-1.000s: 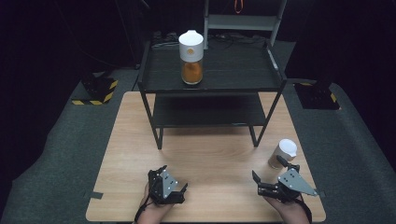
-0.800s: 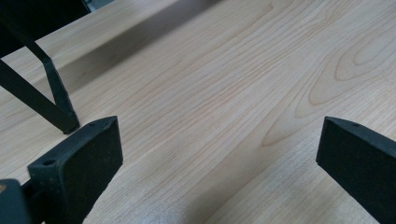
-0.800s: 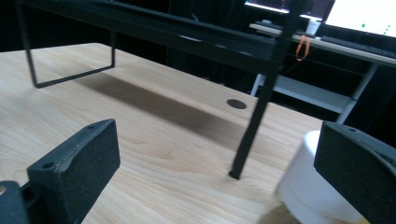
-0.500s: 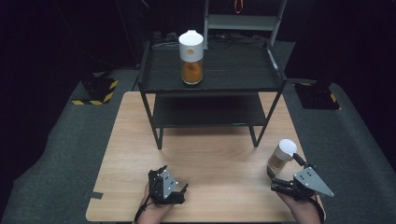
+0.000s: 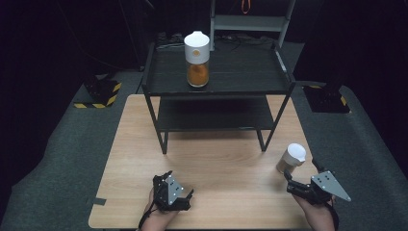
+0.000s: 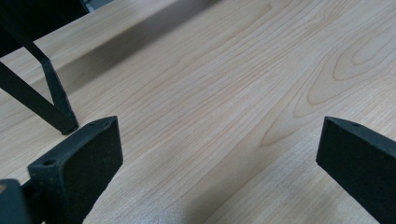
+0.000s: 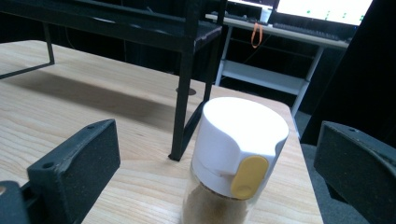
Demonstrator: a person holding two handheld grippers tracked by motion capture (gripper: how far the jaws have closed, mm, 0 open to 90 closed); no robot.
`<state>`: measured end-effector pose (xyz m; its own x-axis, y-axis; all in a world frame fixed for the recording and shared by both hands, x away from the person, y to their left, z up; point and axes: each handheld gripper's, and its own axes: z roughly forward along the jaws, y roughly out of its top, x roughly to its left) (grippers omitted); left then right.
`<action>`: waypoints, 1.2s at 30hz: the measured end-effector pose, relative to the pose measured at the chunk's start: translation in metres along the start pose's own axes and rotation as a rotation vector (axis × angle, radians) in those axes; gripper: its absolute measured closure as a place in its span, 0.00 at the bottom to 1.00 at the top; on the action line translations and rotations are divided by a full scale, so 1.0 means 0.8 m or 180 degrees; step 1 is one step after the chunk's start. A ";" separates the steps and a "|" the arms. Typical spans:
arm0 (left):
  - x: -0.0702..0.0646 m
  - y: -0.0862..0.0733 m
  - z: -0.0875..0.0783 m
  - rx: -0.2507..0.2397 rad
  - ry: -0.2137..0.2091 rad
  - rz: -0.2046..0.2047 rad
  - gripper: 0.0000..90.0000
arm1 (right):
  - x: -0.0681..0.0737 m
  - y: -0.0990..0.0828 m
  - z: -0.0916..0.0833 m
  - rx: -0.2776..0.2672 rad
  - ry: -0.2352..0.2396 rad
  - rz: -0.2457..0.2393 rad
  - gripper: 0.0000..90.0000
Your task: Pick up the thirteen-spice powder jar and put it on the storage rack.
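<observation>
A small spice jar (image 5: 291,158) with a white cap and brown powder stands on the wooden table (image 5: 216,159) near its right edge. In the right gripper view the jar (image 7: 236,158) rises between the two wide-apart jaws, its yellow flip tab facing the camera; nothing touches it. My right gripper (image 5: 300,180) is open just in front of it. A taller white-capped jar (image 5: 197,57) with orange powder stands on the top of the black shelf (image 5: 240,72). My left gripper (image 5: 175,185) rests open near the table's front edge, over bare wood (image 6: 210,121).
The black two-level shelf rack stands at the back of the table; one of its legs (image 7: 182,102) is just behind the small jar, another (image 6: 56,102) ahead of the left gripper. Dark grey floor surrounds the table. A white metal frame (image 5: 250,21) stands behind.
My right gripper has shifted right and toward the table's front corner, turning so its jaws point at the small jar. The left gripper has stayed put.
</observation>
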<state>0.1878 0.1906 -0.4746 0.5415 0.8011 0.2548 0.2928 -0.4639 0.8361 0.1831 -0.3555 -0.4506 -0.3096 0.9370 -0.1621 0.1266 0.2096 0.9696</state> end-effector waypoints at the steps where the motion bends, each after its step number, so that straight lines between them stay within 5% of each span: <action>1: 0.000 0.000 0.000 0.0003 -0.0003 0.0000 0.01 | -0.001 -0.001 0.001 0.0011 -0.0005 0.0013 0.00; 24: 0.005 -0.003 -0.001 -0.0045 -0.0044 -0.0055 0.01 | -0.023 -0.024 0.040 0.0159 0.0031 0.0287 0.01; 36: 0.007 -0.005 -0.002 -0.0066 -0.0048 -0.0096 0.01 | -0.031 -0.040 0.058 0.0155 0.0122 0.0441 0.15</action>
<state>0.1880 0.1975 -0.4758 0.5447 0.8087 0.2222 0.2927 -0.4316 0.8533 0.2308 -0.3726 -0.4863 -0.3216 0.9467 -0.0193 0.2160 0.0932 0.9719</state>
